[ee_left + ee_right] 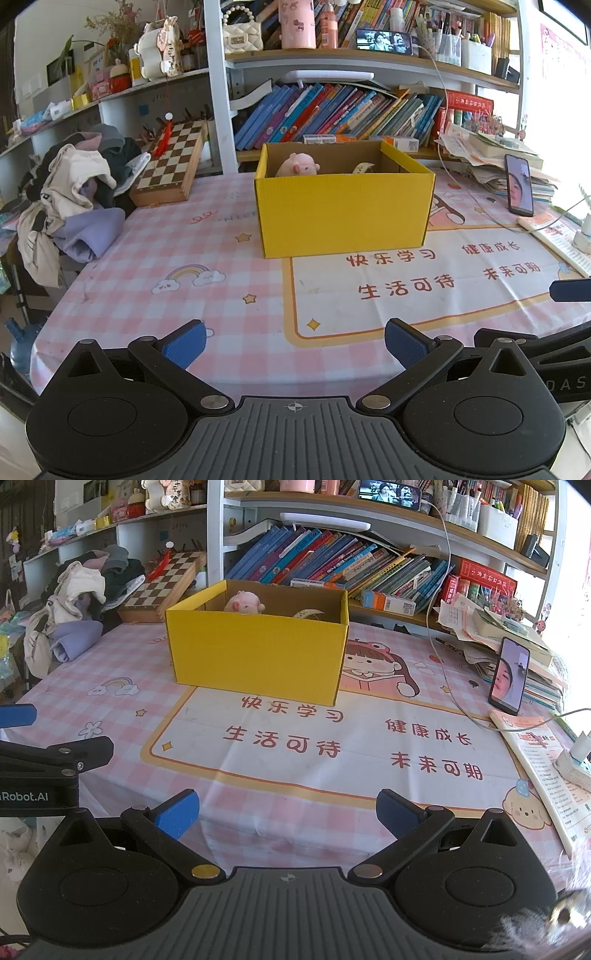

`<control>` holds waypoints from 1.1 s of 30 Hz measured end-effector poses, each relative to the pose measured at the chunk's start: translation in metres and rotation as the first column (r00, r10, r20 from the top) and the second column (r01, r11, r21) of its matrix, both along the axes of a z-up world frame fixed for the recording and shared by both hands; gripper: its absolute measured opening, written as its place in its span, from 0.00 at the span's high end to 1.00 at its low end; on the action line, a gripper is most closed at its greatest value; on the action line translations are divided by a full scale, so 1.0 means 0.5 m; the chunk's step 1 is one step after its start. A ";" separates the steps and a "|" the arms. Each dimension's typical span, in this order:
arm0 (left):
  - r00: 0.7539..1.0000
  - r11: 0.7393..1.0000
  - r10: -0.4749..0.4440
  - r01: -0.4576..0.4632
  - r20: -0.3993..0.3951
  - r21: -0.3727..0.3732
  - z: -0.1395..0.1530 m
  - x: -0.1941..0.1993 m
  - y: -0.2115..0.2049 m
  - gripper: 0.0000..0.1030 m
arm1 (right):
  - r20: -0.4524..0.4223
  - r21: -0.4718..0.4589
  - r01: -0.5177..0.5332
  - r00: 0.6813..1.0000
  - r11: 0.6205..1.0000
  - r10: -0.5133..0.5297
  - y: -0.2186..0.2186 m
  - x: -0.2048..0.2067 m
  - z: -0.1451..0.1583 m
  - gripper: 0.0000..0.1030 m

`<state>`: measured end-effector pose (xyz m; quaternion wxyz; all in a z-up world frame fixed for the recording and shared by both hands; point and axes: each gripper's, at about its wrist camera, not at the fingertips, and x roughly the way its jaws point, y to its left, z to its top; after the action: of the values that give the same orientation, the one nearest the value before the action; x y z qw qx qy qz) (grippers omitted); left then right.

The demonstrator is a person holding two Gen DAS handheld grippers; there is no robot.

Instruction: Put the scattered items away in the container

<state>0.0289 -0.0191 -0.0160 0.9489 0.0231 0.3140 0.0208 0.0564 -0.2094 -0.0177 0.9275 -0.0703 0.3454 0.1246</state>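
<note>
From your left wrist view, the yellow box (343, 206) stands open on the pink checked tablecloth (166, 258), with a pink plush pig (297, 165) and a pale curved item (364, 168) inside. Your left gripper (293, 345) hangs released, fingers spread, holding nothing. A chessboard (170, 162) and a clothes pile (70, 199) lie left.

From your right wrist view, the same box (258, 653) holds the pig (243, 602). Your right gripper (288, 814) is spread and empty. A phone (509, 675) leans on papers right; bookshelves (332, 565) stand behind.
</note>
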 end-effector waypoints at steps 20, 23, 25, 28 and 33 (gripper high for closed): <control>1.000 1.000 -0.004 0.004 -0.002 0.011 0.001 0.000 0.005 0.00 | -0.003 -0.003 0.012 1.000 1.000 -0.012 0.014 0.001 -0.004 0.00; 1.000 1.000 -0.006 0.006 -0.003 0.013 0.001 0.001 0.005 0.00 | -0.004 -0.002 0.014 1.000 1.000 -0.014 0.013 0.001 -0.005 0.00; 1.000 1.000 -0.005 0.005 -0.006 0.012 0.001 0.002 0.005 0.00 | -0.006 -0.001 0.014 1.000 1.000 -0.014 0.013 0.001 -0.005 0.00; 1.000 1.000 -0.006 0.006 -0.007 0.009 0.003 0.001 0.005 0.00 | -0.006 -0.001 0.015 1.000 1.000 -0.015 0.012 0.003 -0.004 0.00; 1.000 1.000 -0.008 0.008 -0.008 0.003 0.003 0.000 0.005 0.00 | -0.009 -0.001 0.017 1.000 1.000 -0.017 0.010 0.003 -0.005 0.00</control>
<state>0.0290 -0.0164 -0.0146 0.9477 0.0260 0.3176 0.0175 0.0577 -0.2044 -0.0202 0.9270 -0.0670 0.3501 0.1167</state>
